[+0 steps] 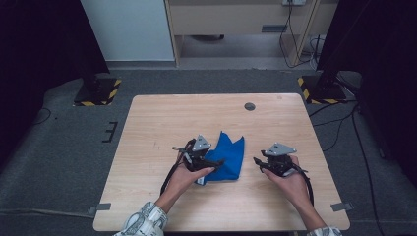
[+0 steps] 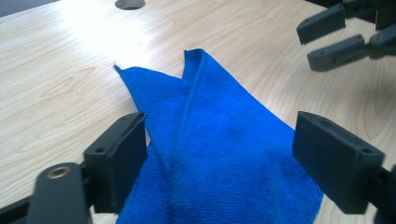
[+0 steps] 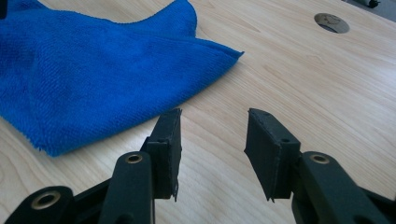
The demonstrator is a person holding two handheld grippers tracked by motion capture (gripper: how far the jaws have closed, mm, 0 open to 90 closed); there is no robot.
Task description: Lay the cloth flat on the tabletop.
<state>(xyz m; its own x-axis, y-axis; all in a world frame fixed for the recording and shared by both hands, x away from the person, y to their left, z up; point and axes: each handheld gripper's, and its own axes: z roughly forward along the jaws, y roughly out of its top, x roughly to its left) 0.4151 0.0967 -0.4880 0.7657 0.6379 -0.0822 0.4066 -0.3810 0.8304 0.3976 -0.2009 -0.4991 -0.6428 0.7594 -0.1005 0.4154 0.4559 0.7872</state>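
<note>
Left of centre in the high view, the left gripper (image 1: pixel 209 163) sits over the near left edge of the blue cloth (image 1: pixel 227 157), the hand wrapped around its body. In the left gripper view its jaws stand wide apart, one at lower left and one at lower right of the frame, with the blue cloth (image 2: pixel 219 154) lying flat between them and nothing pinched. The cloth rests on the wooden table (image 1: pixel 162 118) at mid-frame, loosely folded, two pointed corners aimed toward the top of the picture and a fold ridge running up its middle.

Right of centre, the right gripper (image 1: pixel 256 161) rests on bare wood just beside the cloth's right edge, apart from it. In the right gripper view its jaws are also parted, more narrowly, holding nothing; the cloth (image 3: pixel 93 70) occupies the upper left of that frame and its nearest corner points right, short of the jaws. A round grommet (image 1: pixel 250 106) lies well apart, toward the top of the table.

Assessment: the step in hand appears to be taking hold of the cloth for folding or lifting. Recommended practice: lower the left jaws until both pads flank a single edge, taking both layers at the fold ridge and not a loose single ply, then close firmly. The right gripper should move left to the near corner and pinch the hem itself. Risk: a shallow bite will slip off the pile fabric.
</note>
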